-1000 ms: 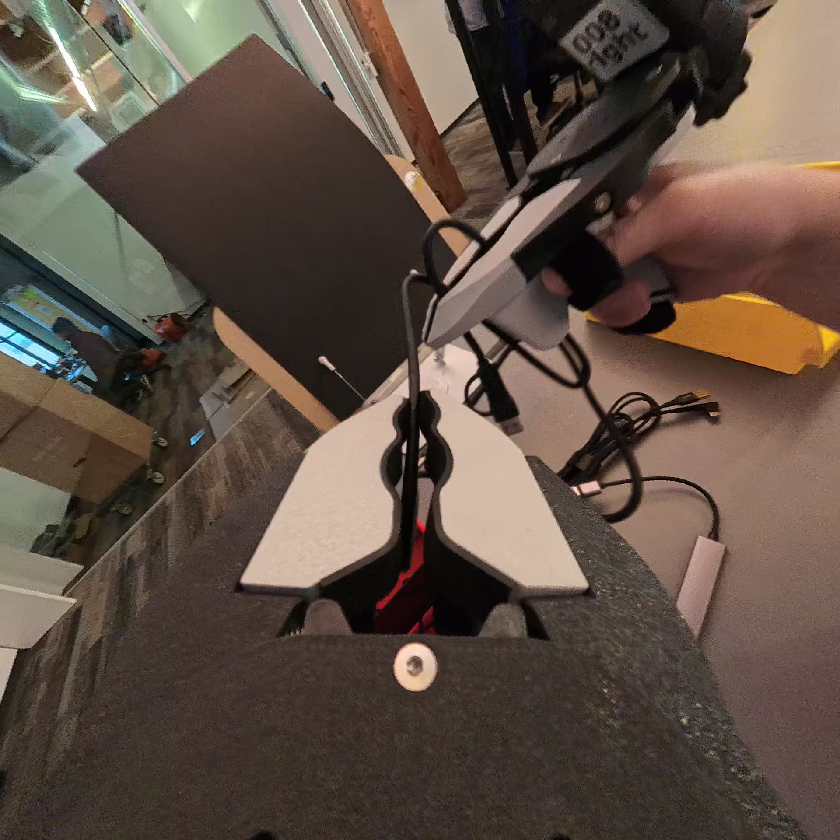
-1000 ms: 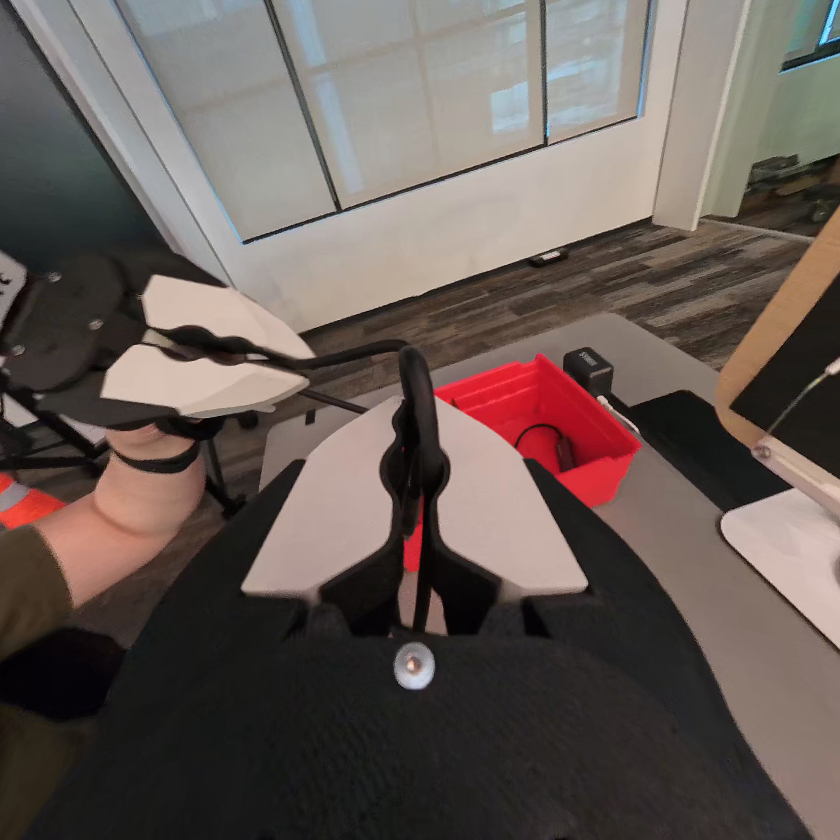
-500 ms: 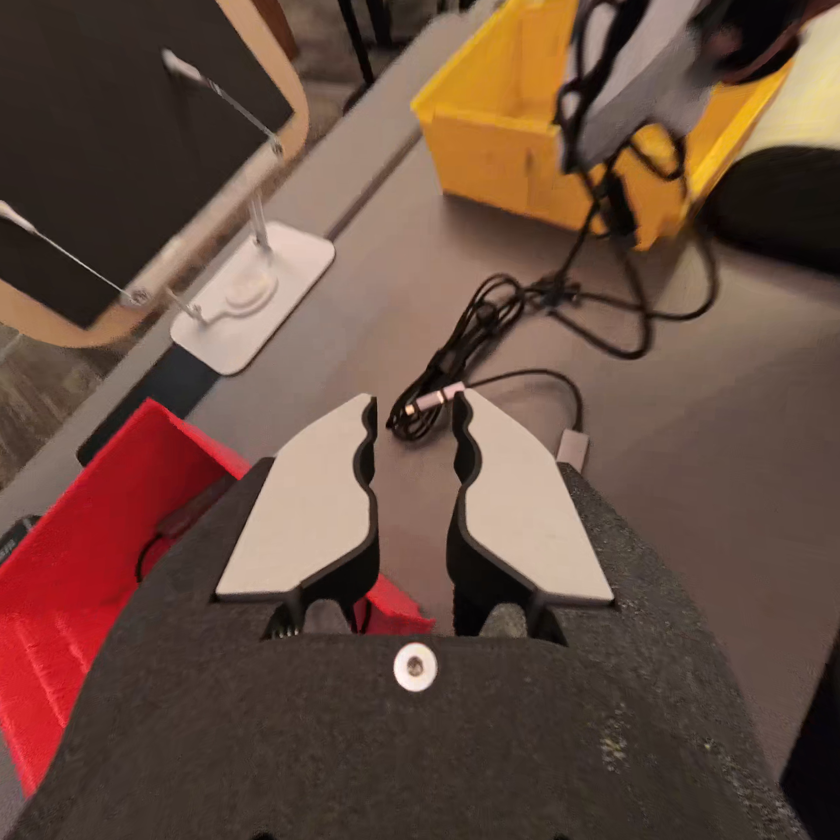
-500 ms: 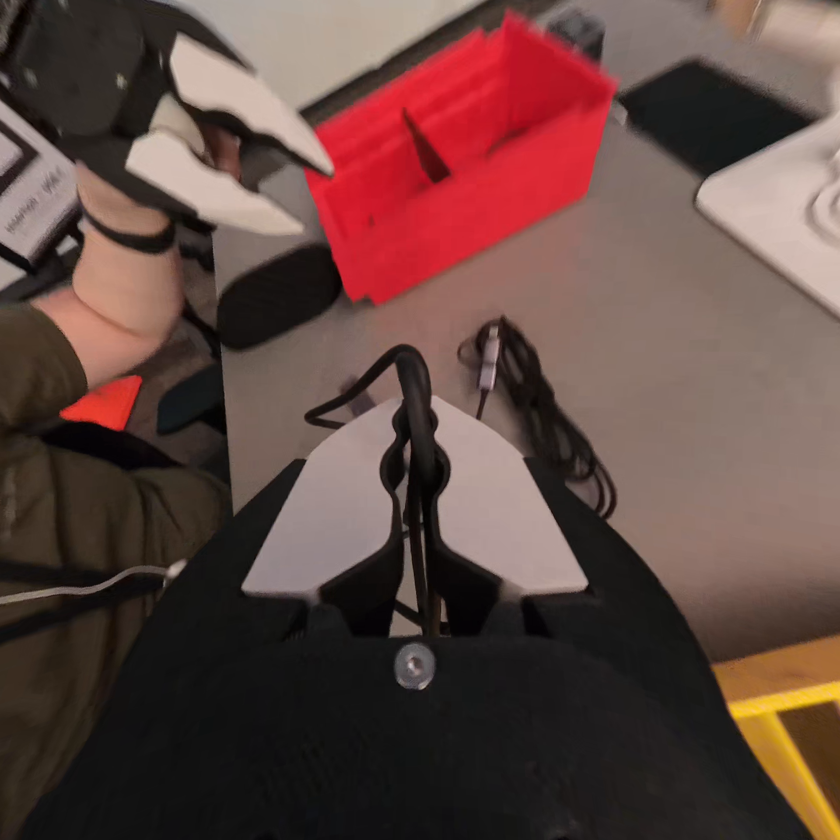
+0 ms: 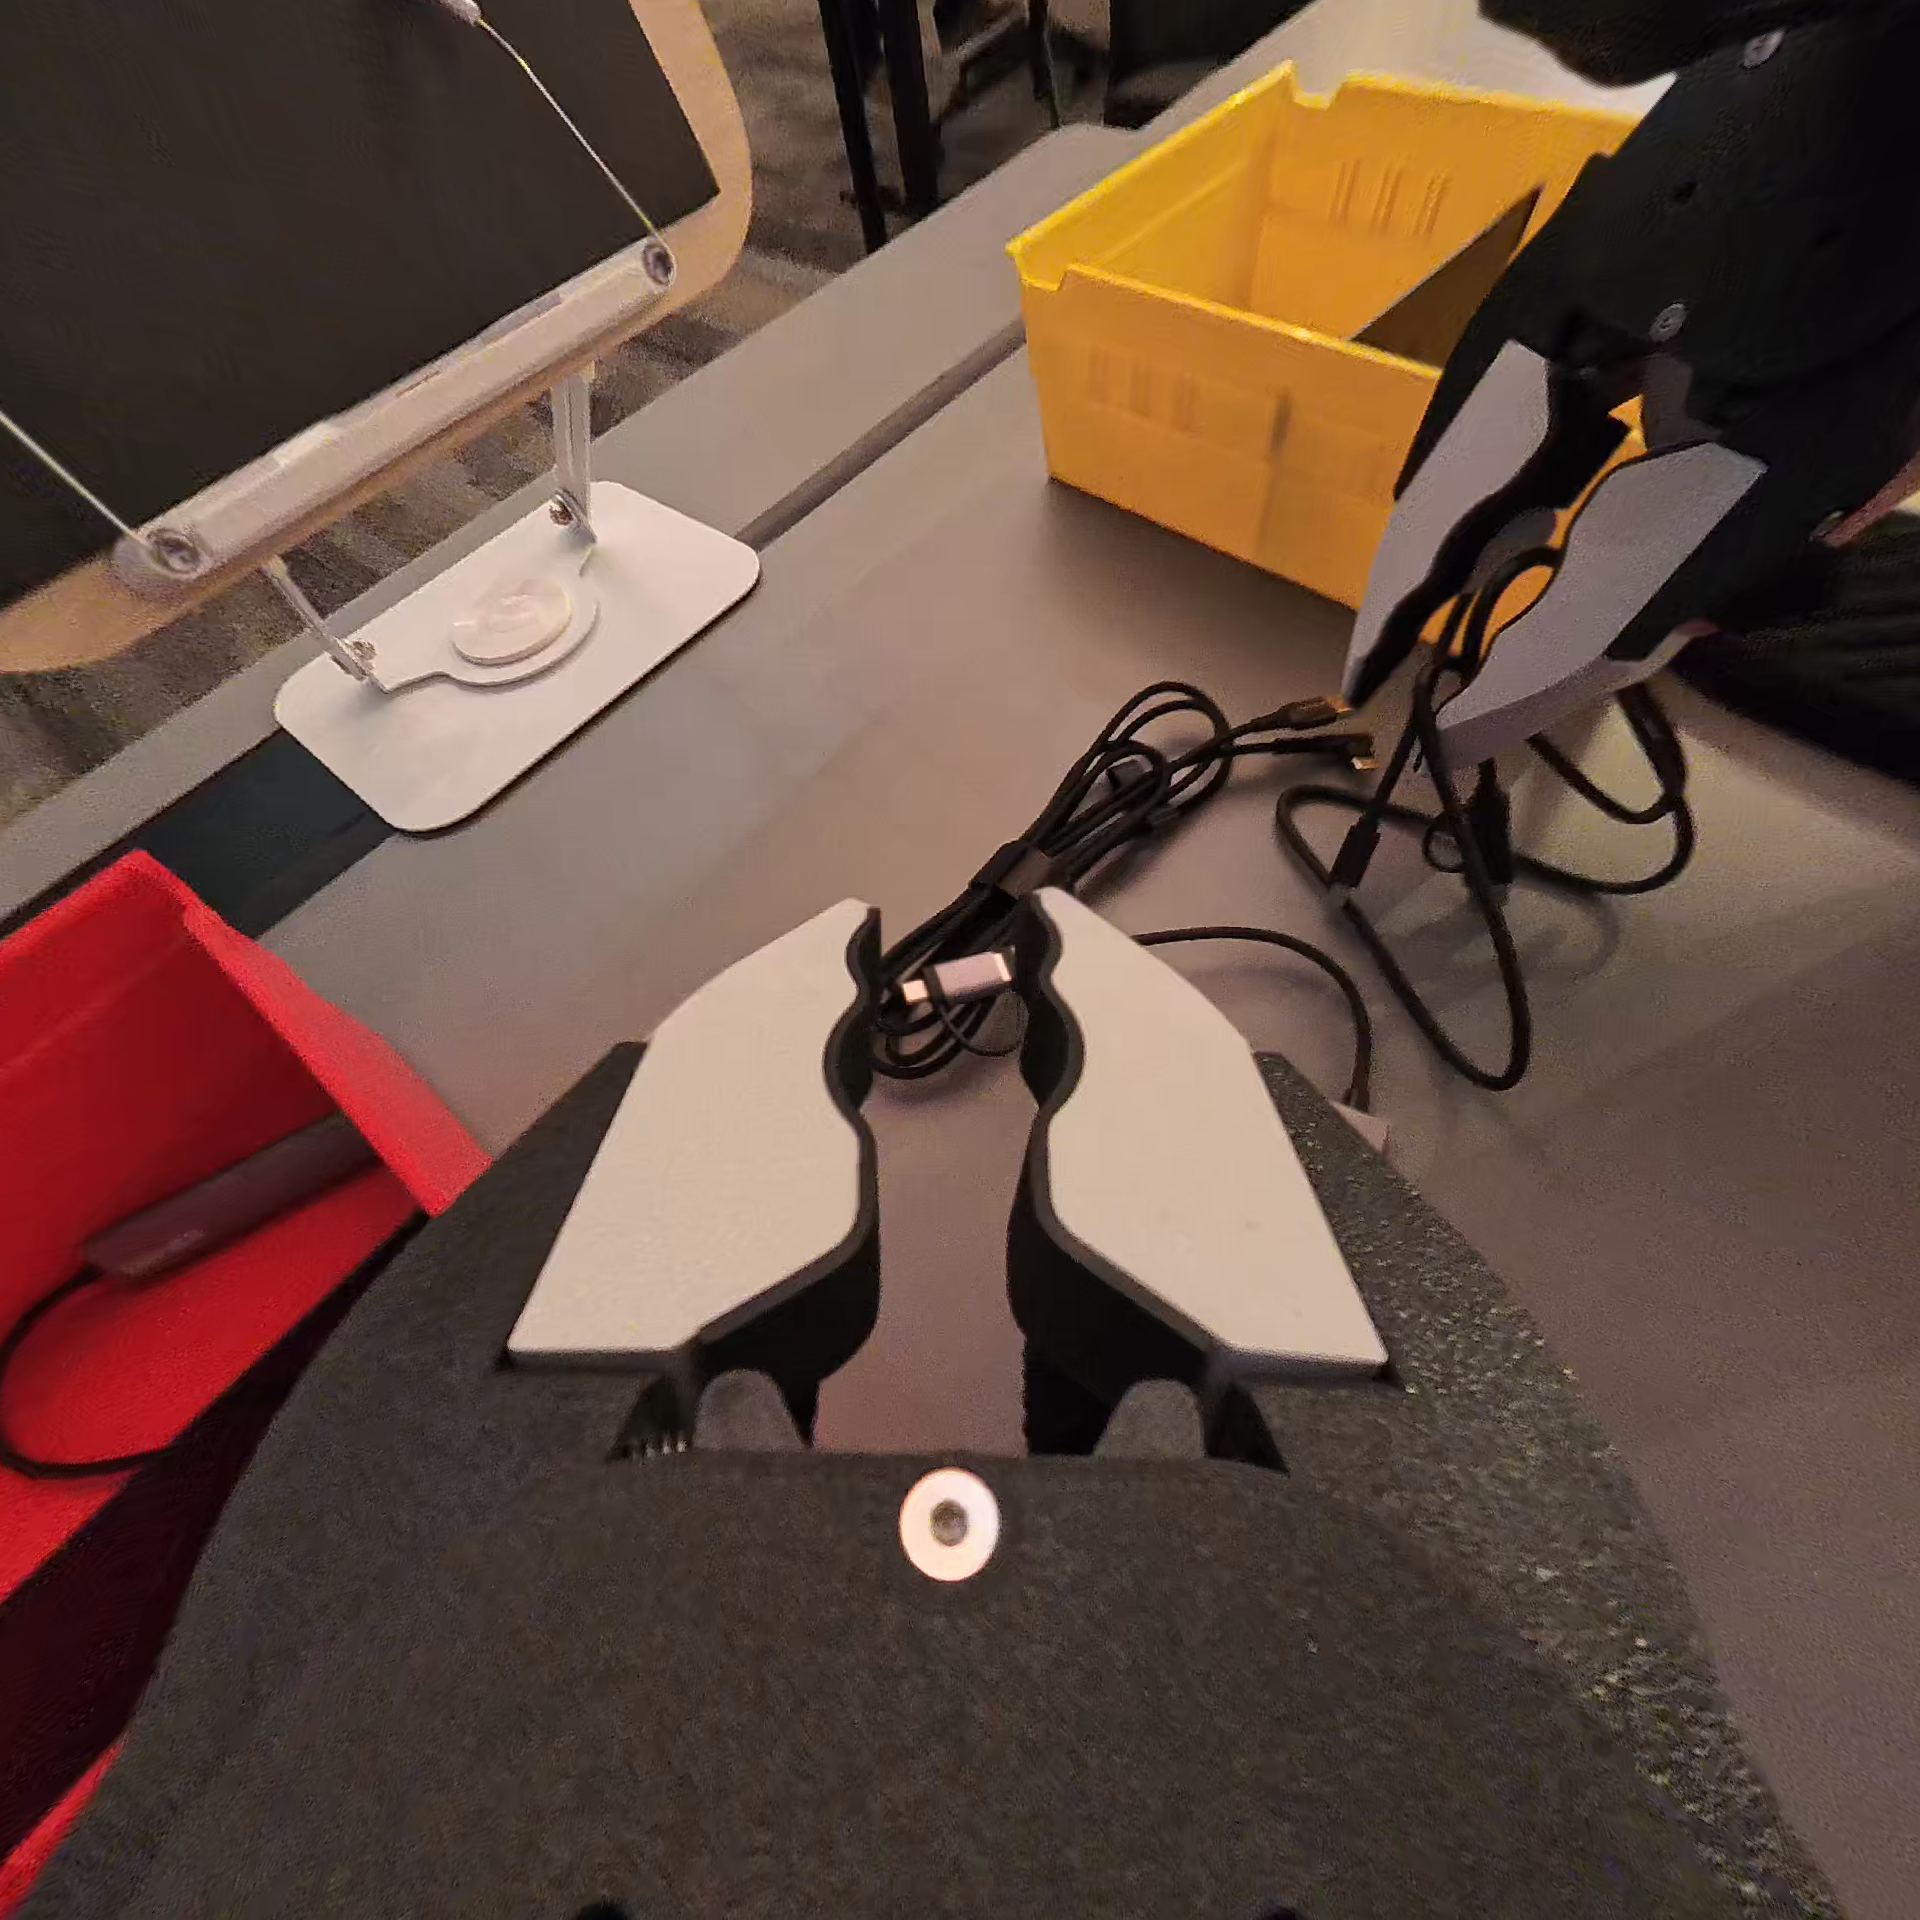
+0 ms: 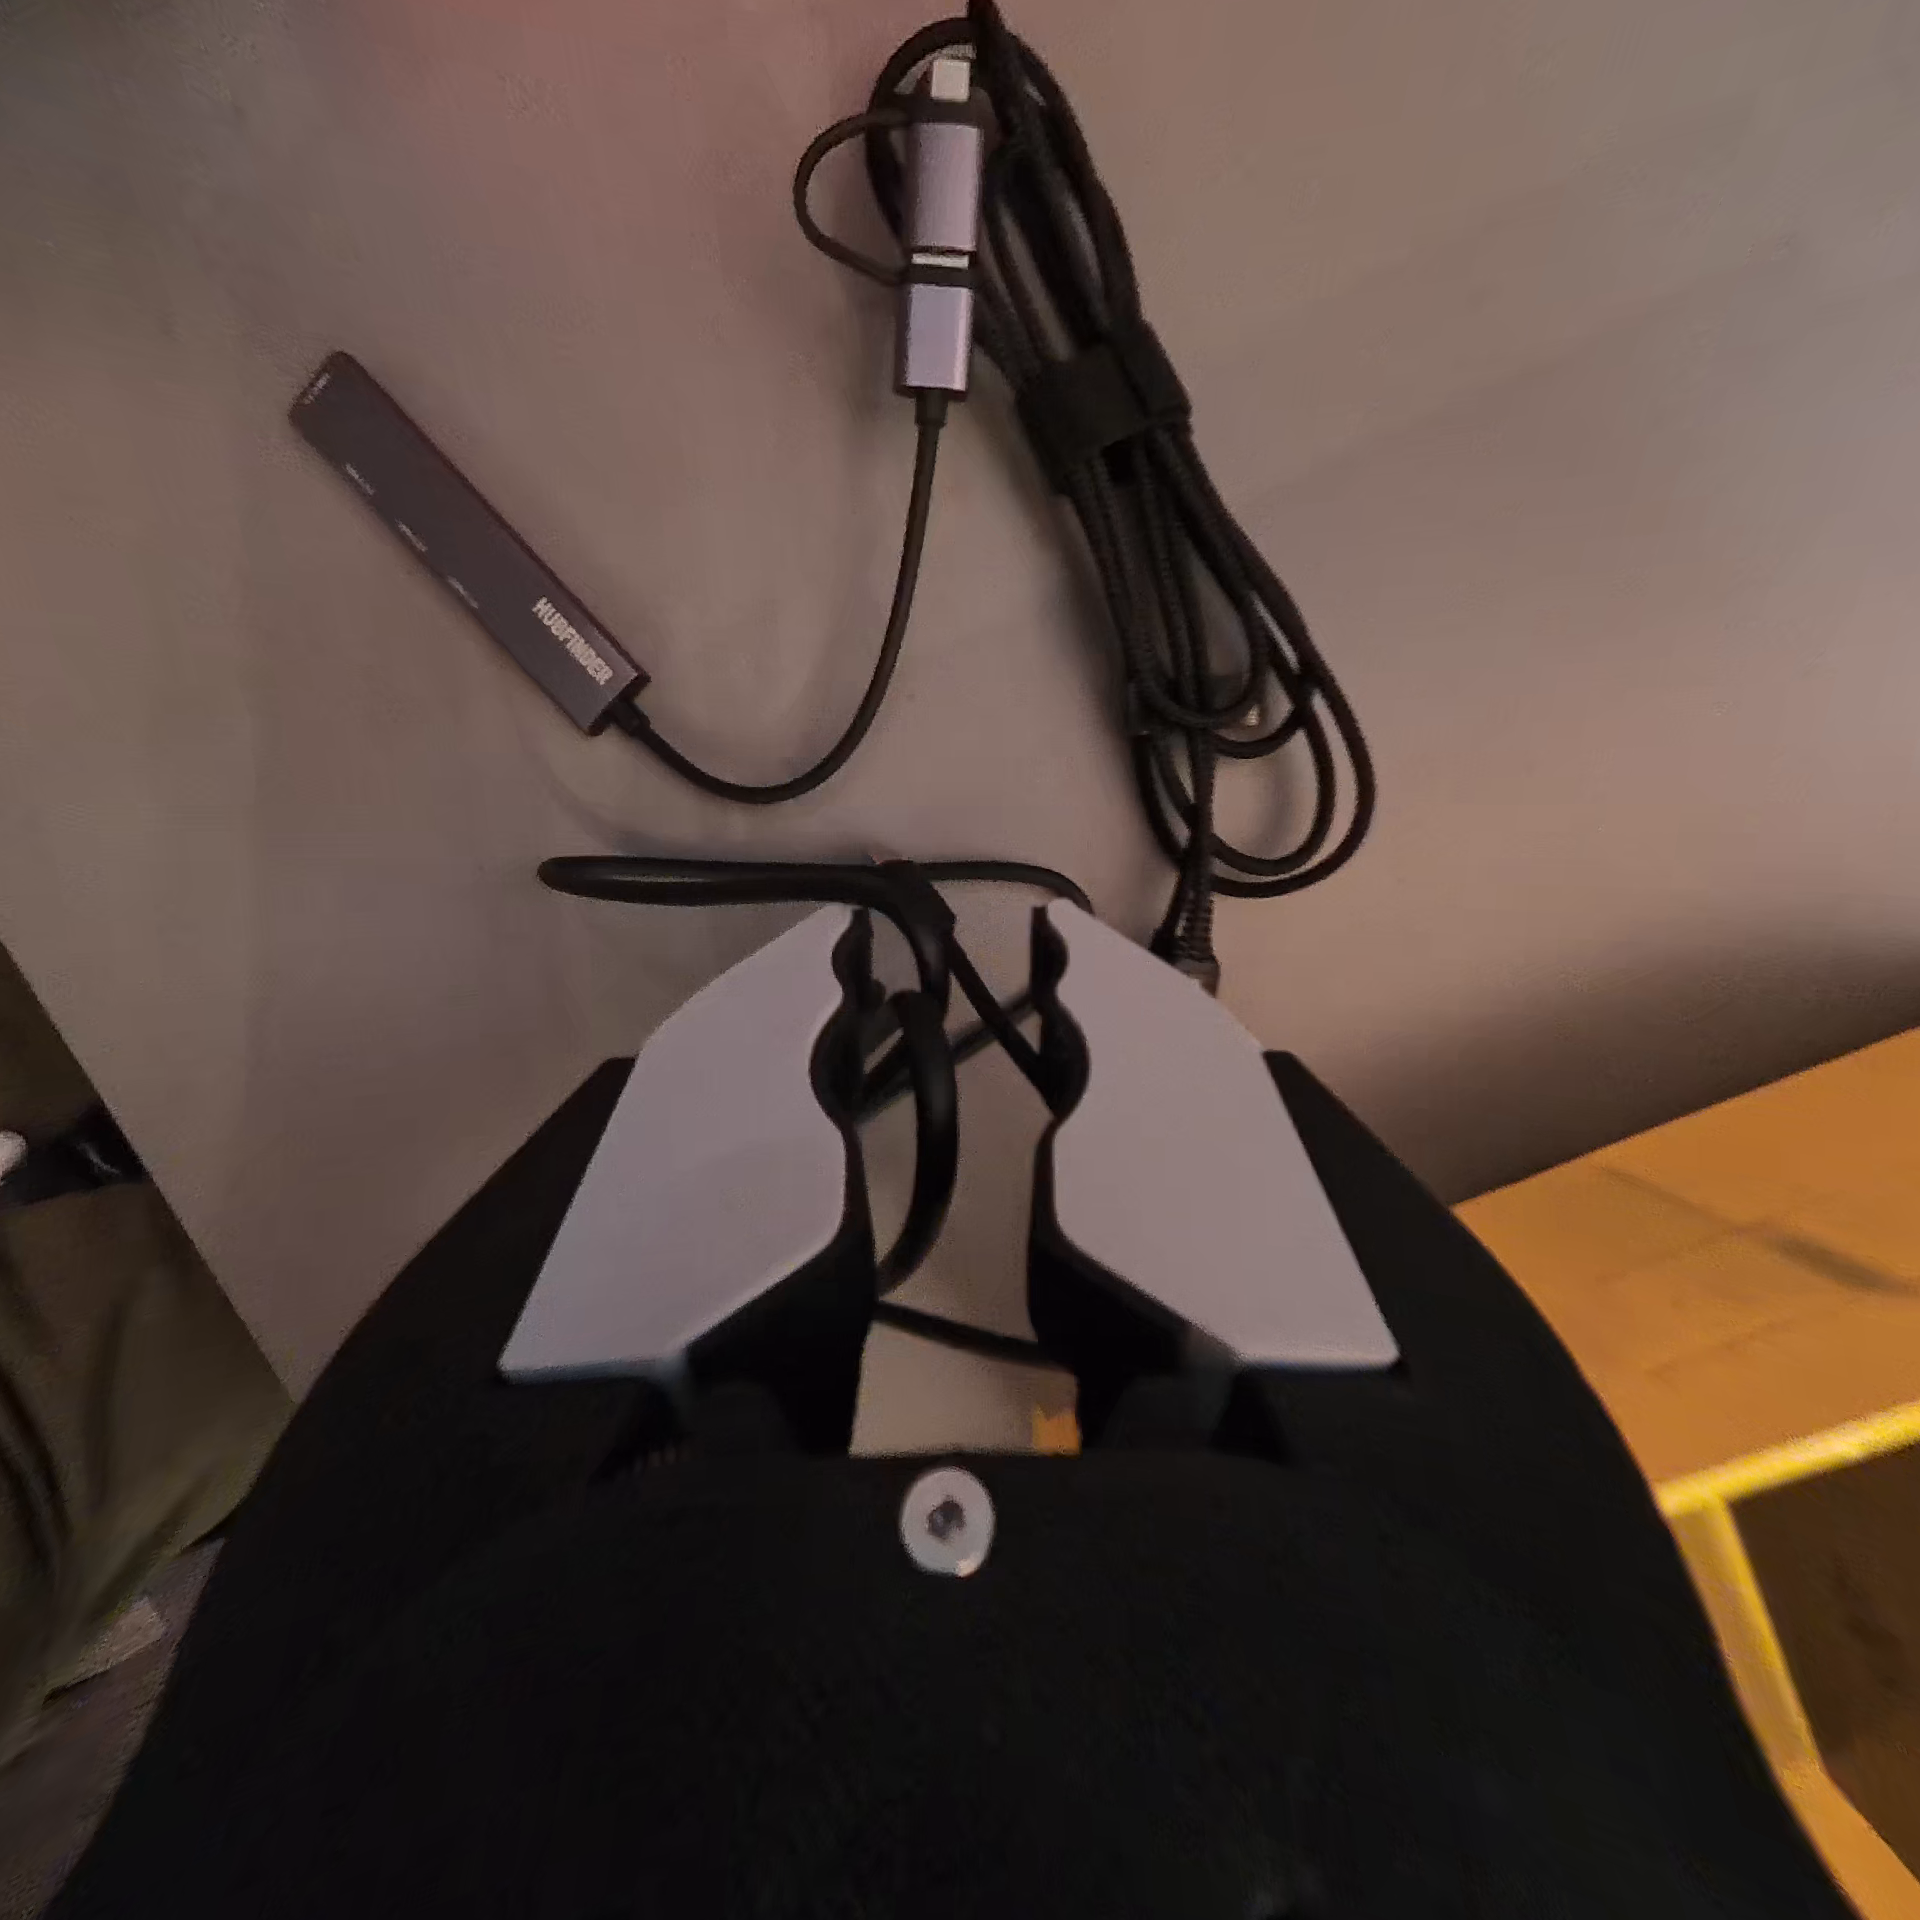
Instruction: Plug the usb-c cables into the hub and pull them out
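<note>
From the left wrist view, the left gripper (image 5: 951, 961) hangs with its jaws parted over a bundled black cable (image 5: 1091, 821) on the grey table (image 5: 831, 665); a silver plug (image 5: 961, 979) lies between the fingertips, and nothing seems to be clamped. A yellow bin (image 5: 1226, 416) stands beyond, a red bin (image 5: 156, 1049) to the left.

From the right wrist view, the right gripper (image 6: 951, 925) is also parted, with loose black cable loops (image 6: 925, 1081) threading between its fingers; whether any pad presses them is hard to judge. The hub (image 6: 468, 551) lies flat ahead to the left, its lead running to a silver connector (image 6: 940, 260) beside the strapped cable bundle.
</note>
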Tool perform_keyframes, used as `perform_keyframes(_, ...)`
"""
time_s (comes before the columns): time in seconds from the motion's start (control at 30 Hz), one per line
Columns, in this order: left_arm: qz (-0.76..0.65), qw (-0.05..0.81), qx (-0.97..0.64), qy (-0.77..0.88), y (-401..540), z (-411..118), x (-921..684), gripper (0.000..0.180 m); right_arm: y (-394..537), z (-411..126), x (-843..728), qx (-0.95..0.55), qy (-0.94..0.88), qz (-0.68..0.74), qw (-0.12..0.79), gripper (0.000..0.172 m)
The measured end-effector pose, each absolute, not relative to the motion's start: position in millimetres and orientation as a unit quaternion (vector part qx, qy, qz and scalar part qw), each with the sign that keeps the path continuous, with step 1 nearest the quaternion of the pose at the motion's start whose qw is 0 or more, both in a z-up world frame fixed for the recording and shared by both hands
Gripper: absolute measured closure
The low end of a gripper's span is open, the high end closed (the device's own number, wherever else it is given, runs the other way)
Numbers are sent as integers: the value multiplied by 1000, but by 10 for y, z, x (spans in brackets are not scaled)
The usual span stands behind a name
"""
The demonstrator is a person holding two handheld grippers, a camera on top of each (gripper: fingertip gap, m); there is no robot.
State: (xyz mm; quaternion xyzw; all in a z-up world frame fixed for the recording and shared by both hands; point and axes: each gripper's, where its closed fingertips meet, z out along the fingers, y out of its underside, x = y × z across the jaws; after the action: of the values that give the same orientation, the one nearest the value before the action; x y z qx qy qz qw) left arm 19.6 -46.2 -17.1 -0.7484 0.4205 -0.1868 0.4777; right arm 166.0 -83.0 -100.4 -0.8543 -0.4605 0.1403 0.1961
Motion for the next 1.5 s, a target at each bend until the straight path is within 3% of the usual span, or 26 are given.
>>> perform_keyframes(0.23,-212,483,-755,389,-442,-275,18,159,-945,-438,1731,-825,-500,149,220,134)
perform_keyframes(0.4,-197,493,-759,377,-366,-305,-55,159,-762,-59,1651,-809,-496,126,290,132)
perform_keyframes(0.5,-180,499,-757,382,-352,-333,-62,159,-655,-178,1294,-806,-488,172,289,133)
perform_keyframes(0.73,-167,509,-752,385,-350,-360,-64,159,-379,-1035,992,-826,-498,153,216,140)
perform_keyframes(0.93,-156,507,-751,394,-376,-379,-47,159,-634,-602,1083,-778,-538,212,246,147)
perform_keyframes(1.1,-164,499,-740,420,-492,-415,116,160,-778,-446,1397,-714,-622,148,285,147)
perform_keyframes(1.23,-182,482,-732,446,-598,-507,297,160,-701,-716,1687,-750,-618,99,213,147)
perform_keyframes(1.4,-148,478,-714,491,-673,-640,472,160,-838,-1086,1853,-850,-513,113,37,157)
perform_keyframes(1.5,-138,470,-711,505,-711,-714,565,160,-869,-1158,1810,-855,-501,131,17,158)
